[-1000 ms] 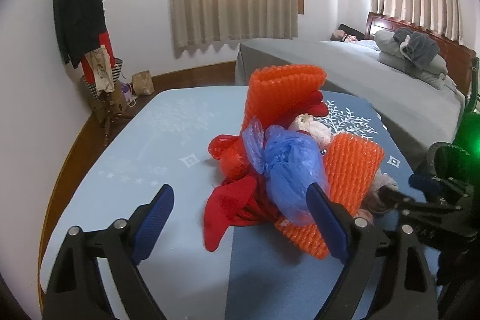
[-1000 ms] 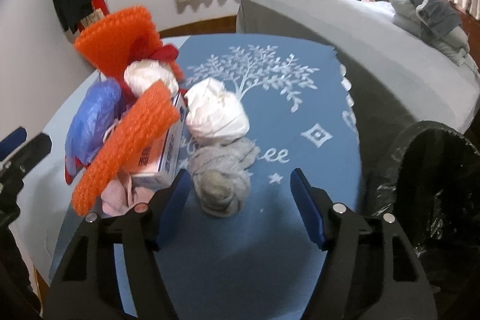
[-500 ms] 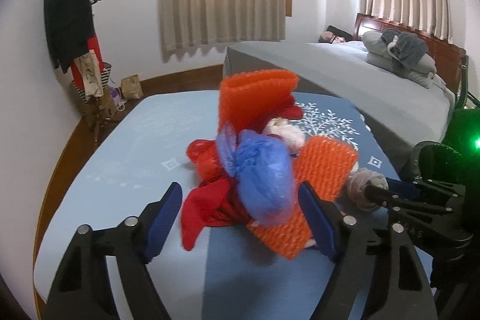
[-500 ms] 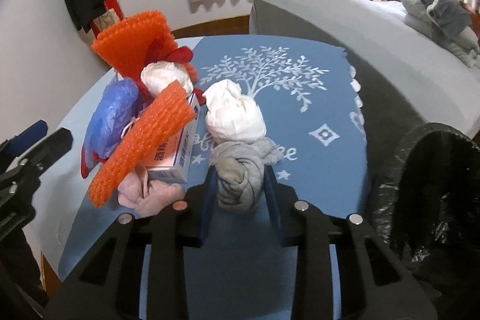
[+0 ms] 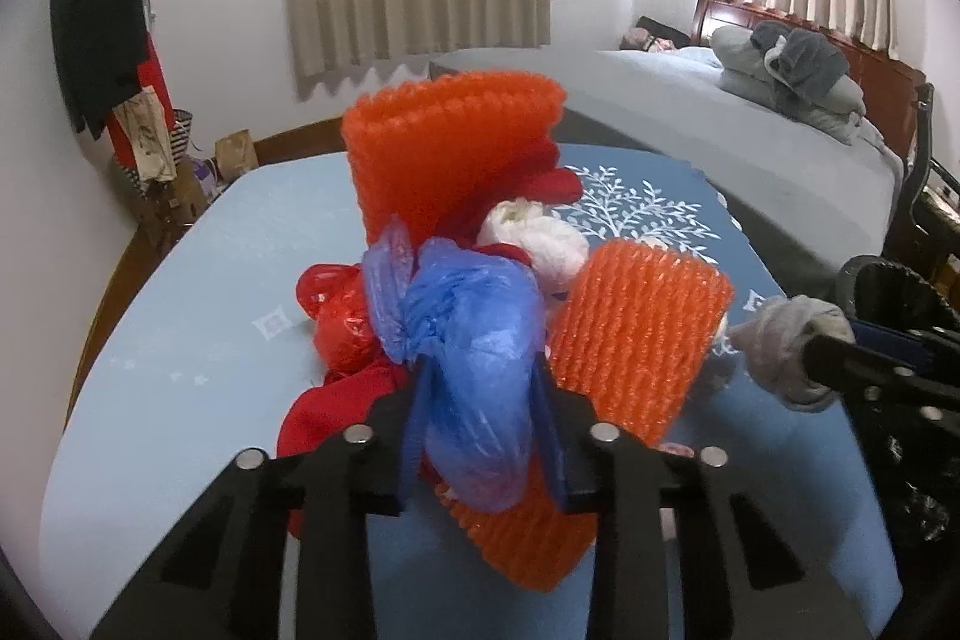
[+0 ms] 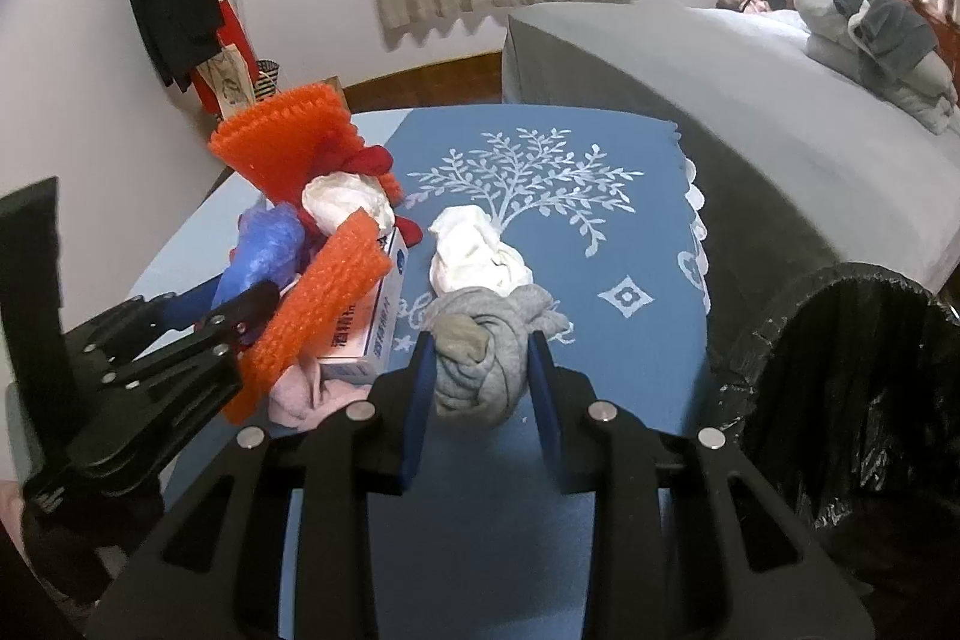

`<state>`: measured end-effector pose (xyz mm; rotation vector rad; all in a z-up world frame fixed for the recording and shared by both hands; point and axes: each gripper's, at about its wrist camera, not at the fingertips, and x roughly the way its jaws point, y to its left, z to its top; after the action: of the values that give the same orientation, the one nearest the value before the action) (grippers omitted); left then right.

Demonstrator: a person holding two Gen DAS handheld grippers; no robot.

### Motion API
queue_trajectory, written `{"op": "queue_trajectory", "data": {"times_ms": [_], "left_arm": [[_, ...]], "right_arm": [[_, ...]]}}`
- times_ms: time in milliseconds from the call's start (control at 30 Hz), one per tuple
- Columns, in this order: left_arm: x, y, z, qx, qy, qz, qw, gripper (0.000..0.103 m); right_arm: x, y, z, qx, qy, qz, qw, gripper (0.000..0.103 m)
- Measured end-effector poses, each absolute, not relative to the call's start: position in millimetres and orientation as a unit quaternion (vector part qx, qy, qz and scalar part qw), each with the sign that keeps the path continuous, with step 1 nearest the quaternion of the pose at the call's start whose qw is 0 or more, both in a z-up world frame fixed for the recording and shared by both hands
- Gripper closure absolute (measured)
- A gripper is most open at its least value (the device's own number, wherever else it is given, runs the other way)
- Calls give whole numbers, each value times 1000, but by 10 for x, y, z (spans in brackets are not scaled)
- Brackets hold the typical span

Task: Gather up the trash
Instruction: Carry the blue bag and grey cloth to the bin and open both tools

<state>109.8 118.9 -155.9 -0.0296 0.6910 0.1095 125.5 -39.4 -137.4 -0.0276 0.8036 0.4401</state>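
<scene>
A heap of trash lies on the blue tablecloth (image 6: 630, 244). My left gripper (image 5: 480, 430) is shut on a crumpled blue plastic bag (image 5: 474, 334), also seen in the right wrist view (image 6: 264, 250). My right gripper (image 6: 480, 400) is shut on a grey cloth ball (image 6: 486, 352), also seen at the right in the left wrist view (image 5: 786, 346). Around them lie two orange foam nets (image 5: 456, 148) (image 5: 636, 334), a red bag (image 5: 336, 322), white crumpled bags (image 6: 474, 256), a white box (image 6: 366, 328) and a pink cloth (image 6: 294, 394).
A bin lined with a black bag (image 6: 858, 376) stands at the table's right edge. A grey bed (image 6: 750, 100) is beyond the table. A coat rack (image 5: 108, 40) with clothes stands by the left wall.
My left gripper moved in and closed on the blue bag. My right gripper closed on the grey cloth ball and holds it slightly raised.
</scene>
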Motion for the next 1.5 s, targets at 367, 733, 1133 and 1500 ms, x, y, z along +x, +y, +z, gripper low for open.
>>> {"op": "queue_trajectory", "data": {"times_ms": [367, 733, 1133, 1500], "left_arm": [[812, 1236, -1147, -26, 290, 49, 955, 84], [712, 821, -792, -25, 268, -17, 963, 84], [537, 682, -1140, -7, 319, -40, 947, 84], [515, 818, -1256, -11, 327, -15, 945, 84]], "right_arm": [[1104, -490, -1122, 1, 358, 218, 908, 73], [879, -829, -753, 14, 316, 214, 924, 83], [873, -1003, -1308, 23, 380, 204, 902, 66], [1009, -642, -1789, -13, 424, 214, 880, 42]]}}
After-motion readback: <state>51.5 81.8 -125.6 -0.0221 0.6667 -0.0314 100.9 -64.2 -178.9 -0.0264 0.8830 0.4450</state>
